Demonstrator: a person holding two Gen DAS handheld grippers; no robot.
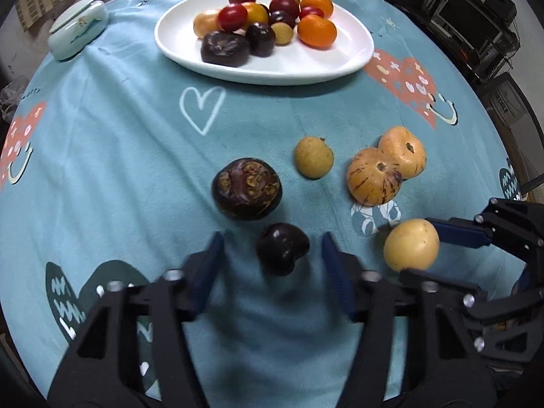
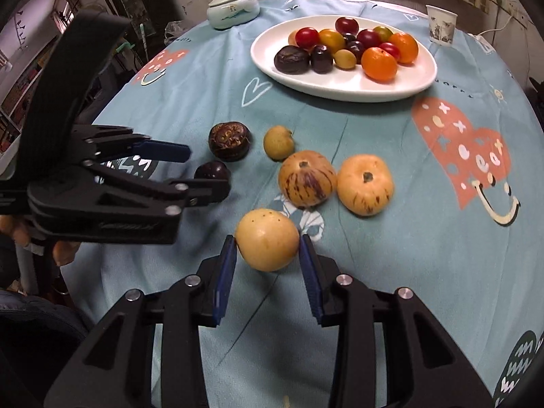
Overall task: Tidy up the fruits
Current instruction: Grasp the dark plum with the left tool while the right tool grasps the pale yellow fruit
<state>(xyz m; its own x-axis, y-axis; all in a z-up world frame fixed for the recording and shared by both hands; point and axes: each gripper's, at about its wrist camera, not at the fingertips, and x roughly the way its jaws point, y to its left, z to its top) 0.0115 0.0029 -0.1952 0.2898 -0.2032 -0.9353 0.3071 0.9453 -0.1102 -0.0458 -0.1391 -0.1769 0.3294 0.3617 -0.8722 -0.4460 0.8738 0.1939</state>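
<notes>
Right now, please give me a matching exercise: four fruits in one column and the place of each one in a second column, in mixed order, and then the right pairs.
Fruits
1. big yellow fruit
2. small dark fruit
3. oranges
4. striped fruits

Places
A. between the open fingers of the left gripper, not touched
B. side by side on the cloth
C. clamped by the right gripper
D. on the plate

Pairs: 1-C, 2-A, 3-D, 4-B
</notes>
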